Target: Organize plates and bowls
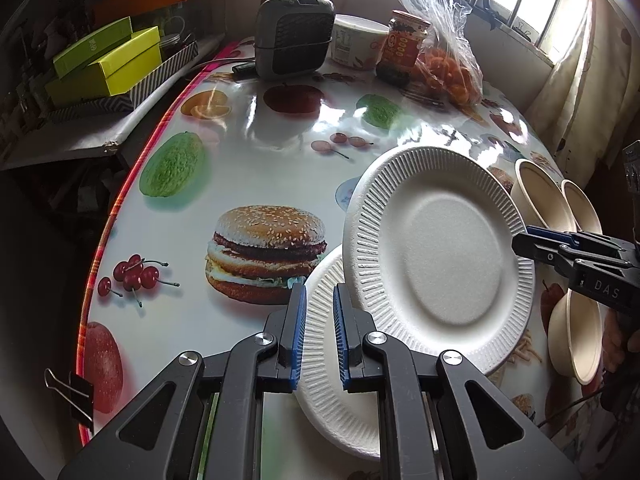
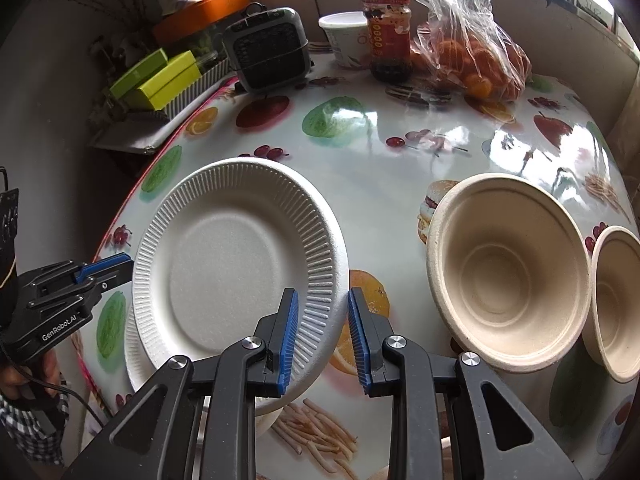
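Holding two light, flimsy foam plates by their ribbed rims: my left gripper [image 1: 320, 332] pinches the lower plate [image 1: 332, 400], my right gripper [image 2: 324, 336] the upper plate [image 2: 240, 256] (rims crush easily)

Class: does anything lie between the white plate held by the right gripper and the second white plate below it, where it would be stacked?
Nothing visible does. The upper plate, pinched at its rim by the right gripper, overlaps the lower plate, which the left gripper holds. The tan bowls stand clear to the right.

One plate [image 2: 224, 264] overlaps another [image 1: 332, 384], bowls [image 2: 508, 272] to their right.
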{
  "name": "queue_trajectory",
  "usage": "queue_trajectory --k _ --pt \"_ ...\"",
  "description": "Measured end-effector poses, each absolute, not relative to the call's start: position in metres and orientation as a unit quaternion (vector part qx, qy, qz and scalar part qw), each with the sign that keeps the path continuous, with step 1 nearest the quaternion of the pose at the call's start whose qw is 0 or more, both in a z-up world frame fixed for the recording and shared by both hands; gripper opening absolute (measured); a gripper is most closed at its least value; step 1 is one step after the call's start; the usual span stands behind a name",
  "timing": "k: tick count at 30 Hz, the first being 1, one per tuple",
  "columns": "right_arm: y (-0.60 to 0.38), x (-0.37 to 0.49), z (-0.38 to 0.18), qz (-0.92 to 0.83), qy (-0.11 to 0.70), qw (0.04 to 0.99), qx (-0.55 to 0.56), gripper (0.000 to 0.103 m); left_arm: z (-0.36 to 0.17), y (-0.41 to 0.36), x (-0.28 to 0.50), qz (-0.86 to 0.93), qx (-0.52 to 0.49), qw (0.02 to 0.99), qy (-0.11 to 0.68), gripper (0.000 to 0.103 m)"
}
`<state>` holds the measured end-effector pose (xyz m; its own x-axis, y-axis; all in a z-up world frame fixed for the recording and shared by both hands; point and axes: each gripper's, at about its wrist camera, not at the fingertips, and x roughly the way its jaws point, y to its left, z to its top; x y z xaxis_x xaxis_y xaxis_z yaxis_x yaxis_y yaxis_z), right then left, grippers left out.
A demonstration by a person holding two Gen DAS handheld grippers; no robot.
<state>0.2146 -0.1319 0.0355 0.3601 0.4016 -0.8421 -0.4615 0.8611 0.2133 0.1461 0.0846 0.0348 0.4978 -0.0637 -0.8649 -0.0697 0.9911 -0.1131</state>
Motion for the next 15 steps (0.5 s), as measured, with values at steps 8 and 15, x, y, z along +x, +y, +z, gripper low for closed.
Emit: queue_trajectory --k 8,15 --pt "-0.129 0.205 0.032 0.266 0.506 0.819 -0.036 0.024 0.031 0.086 0.138 0.005 -0.065 0.861 0.505 0.013" --pt "-0.126 0.198 0.025 0.271 0.513 0.813 -0.041 0.024 0.023 0.088 0.131 0.008 -0.072 0.855 0.513 0.013"
